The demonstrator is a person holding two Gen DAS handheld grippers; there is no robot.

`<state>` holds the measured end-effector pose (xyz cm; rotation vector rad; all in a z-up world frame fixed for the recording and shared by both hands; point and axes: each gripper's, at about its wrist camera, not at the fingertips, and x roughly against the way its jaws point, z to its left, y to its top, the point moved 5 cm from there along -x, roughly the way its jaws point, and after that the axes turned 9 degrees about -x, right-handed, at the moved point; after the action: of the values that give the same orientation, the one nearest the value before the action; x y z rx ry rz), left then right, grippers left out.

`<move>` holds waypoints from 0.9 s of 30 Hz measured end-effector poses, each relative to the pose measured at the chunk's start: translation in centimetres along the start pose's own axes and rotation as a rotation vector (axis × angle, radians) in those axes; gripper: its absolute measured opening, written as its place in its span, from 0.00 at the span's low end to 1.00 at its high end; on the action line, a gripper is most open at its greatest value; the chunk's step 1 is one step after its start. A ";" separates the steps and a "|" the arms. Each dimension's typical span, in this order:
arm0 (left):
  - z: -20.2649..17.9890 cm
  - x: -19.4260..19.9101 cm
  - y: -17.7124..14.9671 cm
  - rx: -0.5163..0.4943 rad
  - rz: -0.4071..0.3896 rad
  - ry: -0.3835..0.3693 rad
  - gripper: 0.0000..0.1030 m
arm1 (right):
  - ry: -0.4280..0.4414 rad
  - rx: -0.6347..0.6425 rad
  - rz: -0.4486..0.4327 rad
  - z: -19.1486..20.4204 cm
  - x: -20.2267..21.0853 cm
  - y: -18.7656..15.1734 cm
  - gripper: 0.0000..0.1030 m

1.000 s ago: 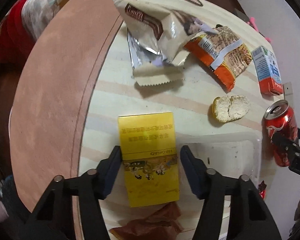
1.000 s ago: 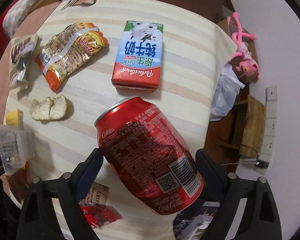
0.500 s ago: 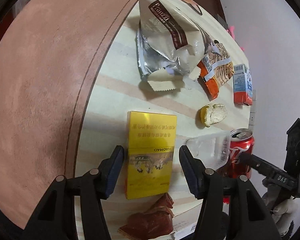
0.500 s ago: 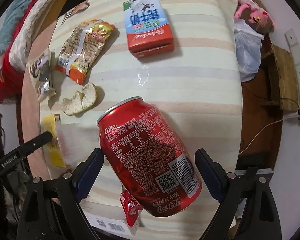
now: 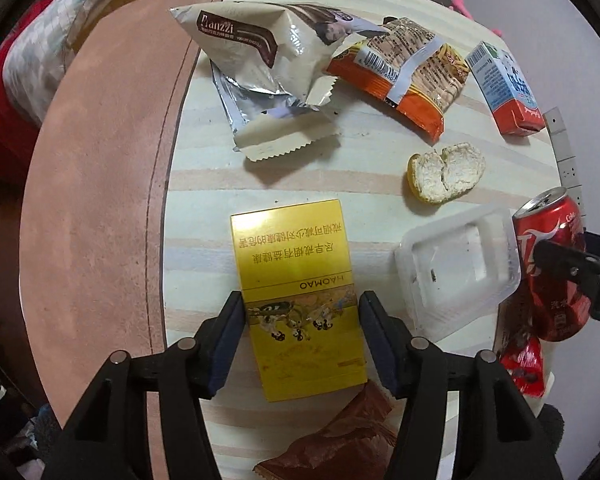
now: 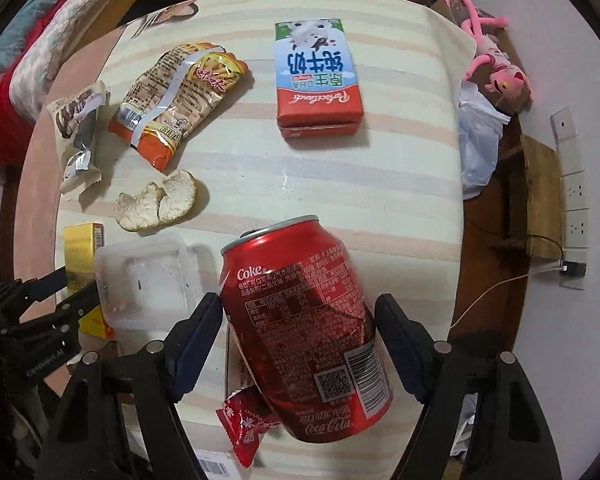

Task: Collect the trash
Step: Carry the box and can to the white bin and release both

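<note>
My left gripper [image 5: 301, 334] is shut on a yellow cigarette box [image 5: 296, 296], held just over the striped tablecloth [image 5: 284, 172]. My right gripper [image 6: 299, 338] is shut on a red Coke can [image 6: 304, 320], tilted, above the cloth. The can also shows at the right of the left wrist view [image 5: 552, 264]. The yellow box shows at the left of the right wrist view [image 6: 82, 246]. Other trash lies on the cloth: a clear plastic tray [image 5: 456, 268], an orange peel [image 5: 444, 178], an orange snack bag [image 5: 408, 76], a torn silver-and-cream wrapper [image 5: 268, 64], a milk carton [image 6: 316, 80].
A small red wrapper [image 6: 246, 424] lies under the can. A brown wrapper [image 5: 340, 440] lies near the front edge. The round brown table [image 5: 92, 208] shows left of the cloth. Off the right side are a white plastic bag [image 6: 476, 144], a pink plush toy [image 6: 496, 68] and wall sockets [image 6: 576, 196].
Both grippers have swung and dropped back closer to the table, each still holding its item. The can and the plastic tray now sit nearer the yellow box in view.
</note>
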<state>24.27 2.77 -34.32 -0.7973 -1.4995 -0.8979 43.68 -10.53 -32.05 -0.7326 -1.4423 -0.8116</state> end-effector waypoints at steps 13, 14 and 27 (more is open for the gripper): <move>-0.3 4.4 -1.0 -0.036 -0.122 0.103 0.53 | 0.010 -0.028 -0.017 0.4 0.0 -0.8 0.79; -0.2 6.2 -1.3 -0.041 -0.165 0.125 0.53 | 0.015 -0.034 -0.034 0.3 0.6 -1.2 0.79; 6.6 19.3 -2.7 -0.002 -0.513 0.172 0.53 | 0.149 -0.071 -0.325 5.4 12.1 -5.5 0.77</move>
<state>16.60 7.21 -15.78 -0.3222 -1.5745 -1.3105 35.66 -9.48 -20.15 -0.4841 -1.4218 -1.1486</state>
